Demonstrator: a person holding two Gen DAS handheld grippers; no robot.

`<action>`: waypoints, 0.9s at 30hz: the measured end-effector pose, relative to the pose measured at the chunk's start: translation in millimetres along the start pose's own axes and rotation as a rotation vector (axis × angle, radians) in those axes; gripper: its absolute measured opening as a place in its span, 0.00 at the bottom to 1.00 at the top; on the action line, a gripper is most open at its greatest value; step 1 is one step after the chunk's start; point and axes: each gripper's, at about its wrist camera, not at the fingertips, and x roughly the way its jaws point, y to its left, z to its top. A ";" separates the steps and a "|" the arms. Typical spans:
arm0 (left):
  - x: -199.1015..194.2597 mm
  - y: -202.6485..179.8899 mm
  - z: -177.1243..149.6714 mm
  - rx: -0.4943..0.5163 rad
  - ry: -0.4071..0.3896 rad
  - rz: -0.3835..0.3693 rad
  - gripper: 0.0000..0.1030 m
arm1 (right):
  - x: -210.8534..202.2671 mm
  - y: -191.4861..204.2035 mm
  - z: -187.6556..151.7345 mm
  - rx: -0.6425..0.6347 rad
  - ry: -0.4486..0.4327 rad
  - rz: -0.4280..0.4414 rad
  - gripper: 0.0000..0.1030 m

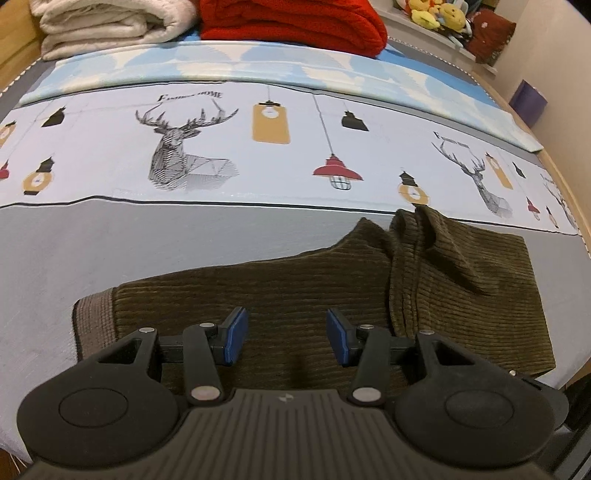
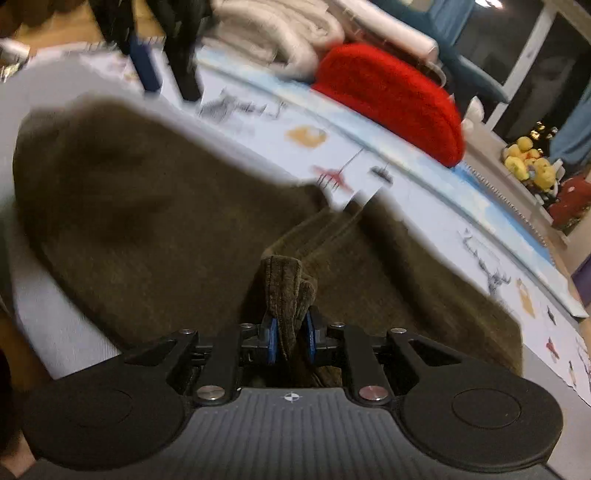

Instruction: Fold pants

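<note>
Olive-brown corduroy pants (image 1: pixel 295 280) lie on the grey part of the bed sheet (image 1: pixel 55 251), with a ribbed brown band (image 1: pixel 94 321) at their left end and a rumpled fold at the right. My left gripper (image 1: pixel 287 338) hovers over them, open, with nothing between its blue pads. In the right wrist view my right gripper (image 2: pixel 291 338) is shut on a bunched fold of the pants (image 2: pixel 284 291), and the rest of the cloth (image 2: pixel 147 203) is blurred. The left gripper's blue finger (image 2: pixel 146 66) shows at the upper left.
The sheet's far half is printed with deer and lamps (image 1: pixel 184 147). A folded white blanket (image 1: pixel 110 26) and a red blanket (image 1: pixel 295 26) lie at the head of the bed. Plush toys (image 1: pixel 439 14) sit on a shelf, and a purple box (image 1: pixel 528 103) stands past the right edge.
</note>
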 end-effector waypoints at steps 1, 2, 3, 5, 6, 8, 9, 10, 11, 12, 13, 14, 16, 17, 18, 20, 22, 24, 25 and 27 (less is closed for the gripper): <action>-0.7 2.4 -0.4 -0.001 -0.001 0.001 0.51 | -1.8 -1.7 0.7 -0.004 -0.006 -0.002 0.16; -1.1 3.8 -0.3 -0.001 -0.002 0.002 0.51 | -5.1 -4.5 4.1 -0.005 -0.018 -0.009 0.16; -0.9 4.9 -0.3 -0.001 -0.001 0.004 0.51 | -7.5 -5.5 10.2 -0.009 -0.029 -0.017 0.16; 0.2 7.3 0.2 -0.006 0.002 0.010 0.51 | -21.1 -5.5 18.2 -0.040 -0.064 -0.044 0.15; 0.5 7.8 0.9 -0.008 0.002 0.012 0.51 | -26.6 -0.3 15.0 -0.064 -0.078 -0.045 0.16; 1.1 6.6 1.8 -0.012 0.002 0.009 0.51 | -29.7 9.8 8.7 -0.145 -0.083 -0.027 0.16; 1.4 4.5 2.0 -0.010 0.002 0.008 0.51 | -25.7 16.0 0.2 -0.187 -0.052 -0.004 0.18; 1.7 1.7 2.1 -0.004 0.004 0.006 0.51 | -20.2 19.4 -7.9 -0.219 0.002 0.031 0.20; 2.6 -1.2 2.0 0.003 0.006 0.004 0.51 | -17.5 19.8 -13.3 -0.229 0.037 0.070 0.22; 3.6 -3.9 2.0 0.009 0.007 0.002 0.51 | -20.8 16.4 -15.3 -0.229 0.030 0.092 0.22; 5.0 -6.6 1.8 0.015 0.009 0.001 0.51 | -29.8 14.3 -16.6 -0.229 0.007 0.106 0.23; 5.9 -9.1 1.6 0.023 0.011 0.001 0.51 | -38.9 9.6 -16.4 -0.216 -0.017 0.147 0.27; 8.5 -11.9 1.9 0.029 0.015 0.006 0.51 | -55.2 -0.5 -13.4 -0.177 -0.061 0.243 0.40; 9.6 -12.3 2.4 0.029 0.017 0.009 0.51 | -62.0 -5.7 -12.1 -0.158 -0.099 0.239 0.44; 10.4 -12.3 2.5 0.027 0.018 0.012 0.51 | -64.5 -10.0 -10.6 -0.142 -0.122 0.210 0.44; 11.7 -13.2 2.7 0.024 0.019 0.016 0.51 | -59.8 -20.2 -9.0 -0.079 -0.131 0.158 0.44; 12.9 -14.9 2.4 0.029 0.023 0.017 0.51 | -46.7 -26.8 -8.9 -0.011 -0.085 0.142 0.44; 13.9 -17.0 1.8 0.037 0.026 0.017 0.51 | -30.8 -28.4 -10.1 -0.004 -0.040 0.153 0.44; 14.4 -17.6 2.2 0.039 0.028 0.017 0.51 | -23.9 -26.7 -9.6 -0.022 -0.026 0.162 0.44; 14.7 -18.3 2.2 0.041 0.029 0.018 0.51 | -14.8 -23.0 -8.4 -0.058 -0.016 0.170 0.33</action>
